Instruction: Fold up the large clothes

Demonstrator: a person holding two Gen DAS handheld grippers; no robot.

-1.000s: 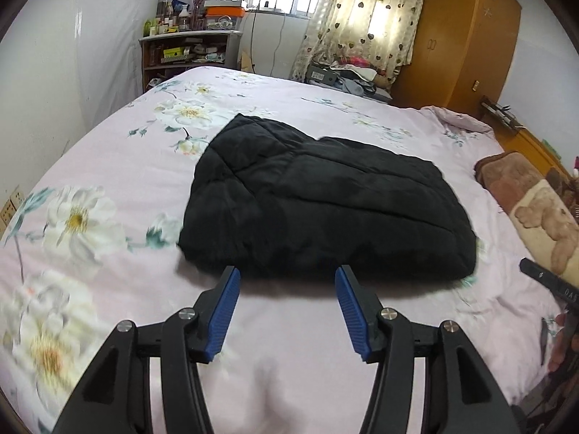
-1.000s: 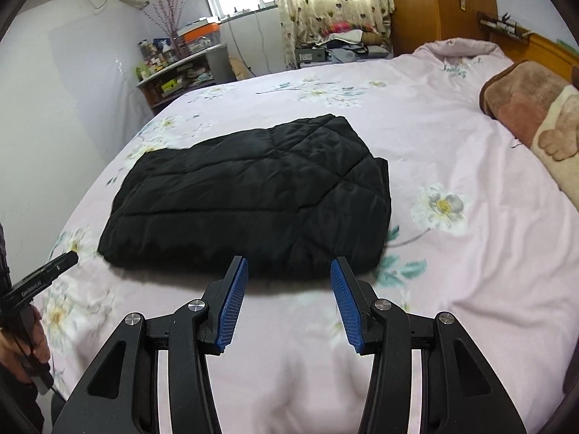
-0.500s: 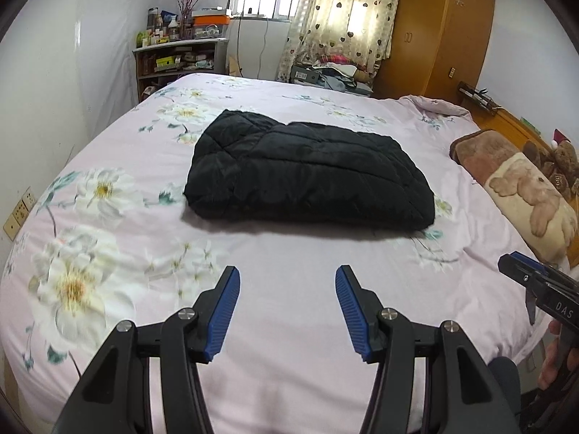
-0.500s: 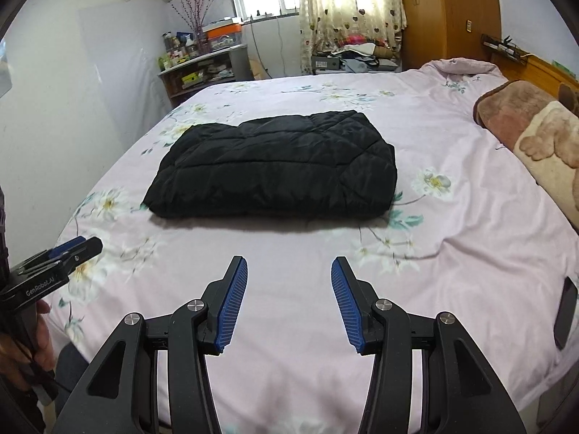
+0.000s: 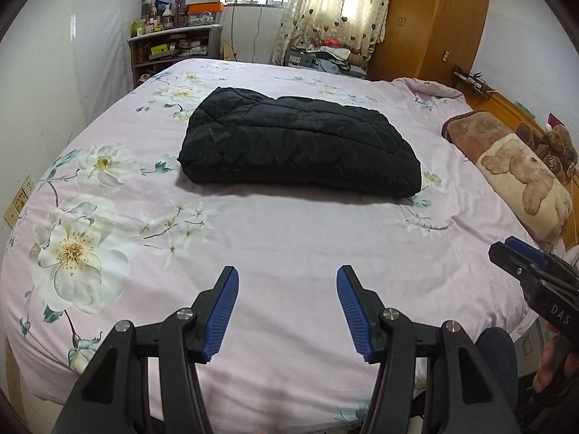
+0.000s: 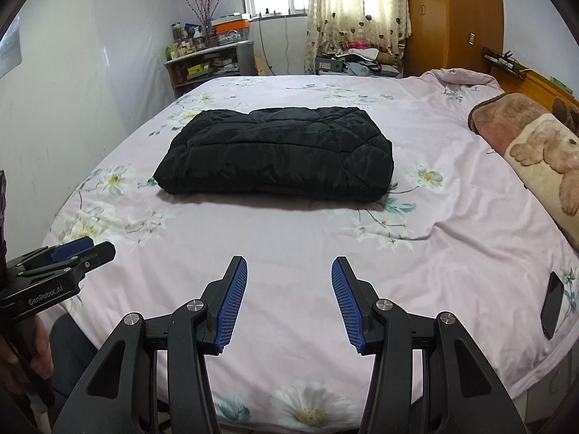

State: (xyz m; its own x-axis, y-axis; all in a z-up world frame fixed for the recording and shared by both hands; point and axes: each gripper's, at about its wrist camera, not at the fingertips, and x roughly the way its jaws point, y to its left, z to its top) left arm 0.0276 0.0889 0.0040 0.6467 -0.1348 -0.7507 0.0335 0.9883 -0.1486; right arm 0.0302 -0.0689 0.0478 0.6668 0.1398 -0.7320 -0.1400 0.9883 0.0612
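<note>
Both claws wide, empty; left claw [image 5: 287, 307] & right claw [image 6: 289, 298] well short of folded black quilted jacket [image 5: 296, 144], dead ahead on bed [image 5: 289, 238]; long axis left-right; neither nearer.

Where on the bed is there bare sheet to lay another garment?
Bare sheet lies between the folded black jacket and both open grippers. Tighter on the right: bear pillow, phone.

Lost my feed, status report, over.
Left gripper open, right gripper open, both empty. Black jacket folded on bed. Nothing in the way.
</note>
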